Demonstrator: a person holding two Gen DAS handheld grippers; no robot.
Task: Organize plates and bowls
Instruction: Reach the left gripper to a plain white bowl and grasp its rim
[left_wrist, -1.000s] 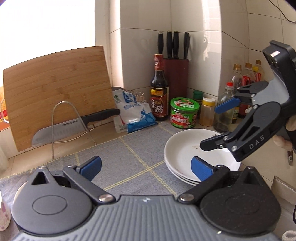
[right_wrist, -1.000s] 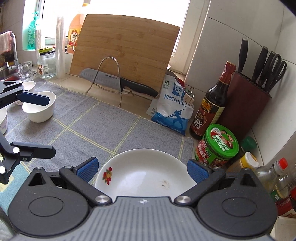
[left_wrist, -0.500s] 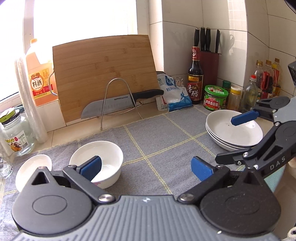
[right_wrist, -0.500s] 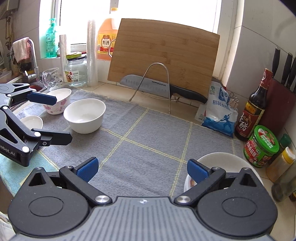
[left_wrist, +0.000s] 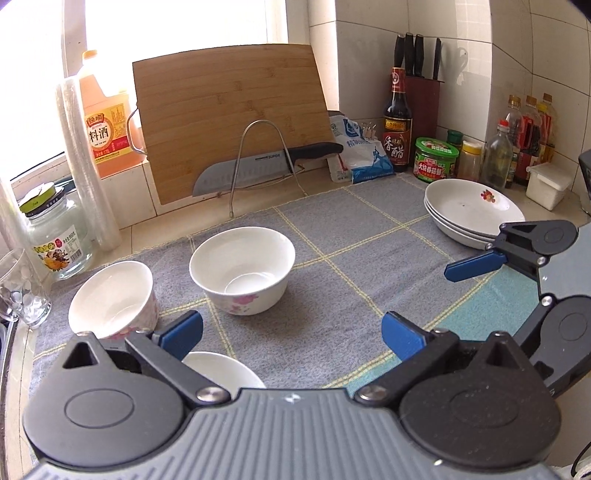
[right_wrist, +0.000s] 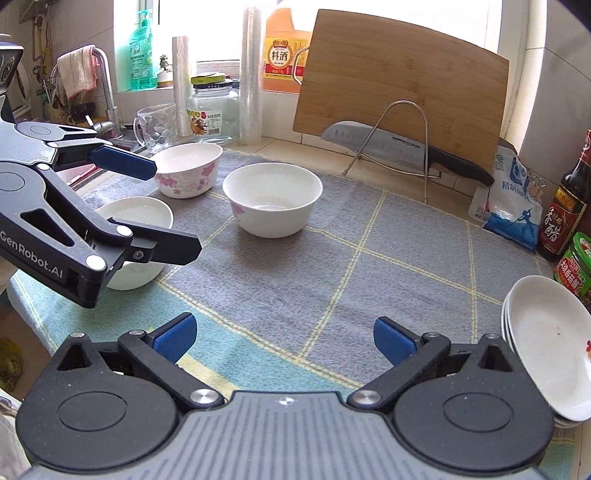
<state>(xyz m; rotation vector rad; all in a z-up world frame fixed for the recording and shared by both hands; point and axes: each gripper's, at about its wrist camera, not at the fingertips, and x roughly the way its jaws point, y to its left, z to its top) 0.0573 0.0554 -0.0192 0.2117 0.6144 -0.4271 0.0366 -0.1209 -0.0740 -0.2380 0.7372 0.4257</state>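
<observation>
A stack of white plates sits at the right of the grey mat; it also shows in the right wrist view. Three white bowls stand at the left: a middle bowl, a floral bowl, and a near bowl. My left gripper is open and empty, above the near bowl; it also shows in the right wrist view. My right gripper is open and empty over the mat's front, left of the plates.
A wooden cutting board and a knife on a wire rack stand at the back. Sauce bottles, jars and a knife block line the back right corner. A glass jar and a glass cup stand at the left.
Both grippers have drawn back and swung left, away from the plate stack. The three bowls have come into view. Both grippers stay open and empty.
</observation>
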